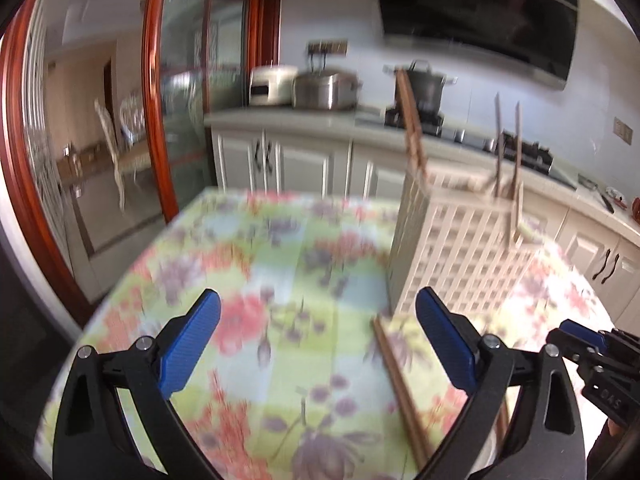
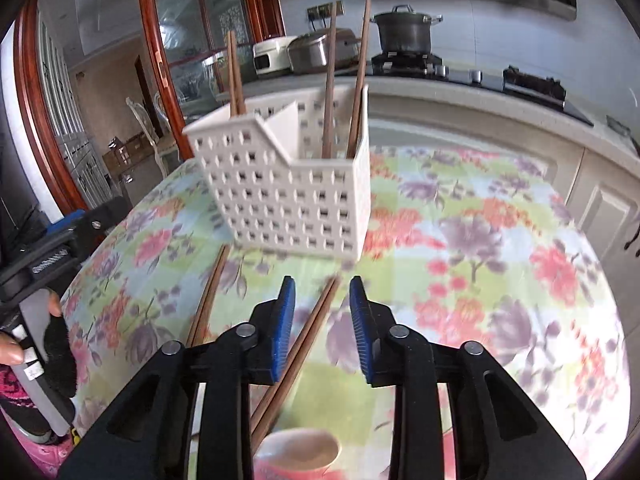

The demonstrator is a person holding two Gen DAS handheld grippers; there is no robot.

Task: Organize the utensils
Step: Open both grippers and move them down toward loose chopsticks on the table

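Blurred chopsticks (image 1: 400,384) pass behind left claw (image 1: 318,344).

The left claw (image 1: 318,344) hangs over the table's near-left edge with its blue-padded fingers (image 1: 192,344) spread wide — nothing between them. The right claw (image 2: 322,328) hovers low near the table's near edge, fingers partly parted, not clamped. A bare left hand (image 2: 16,344) grips the left tool's handle.

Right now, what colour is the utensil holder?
White, with a grid of small holes; clearest in the right wrist view.
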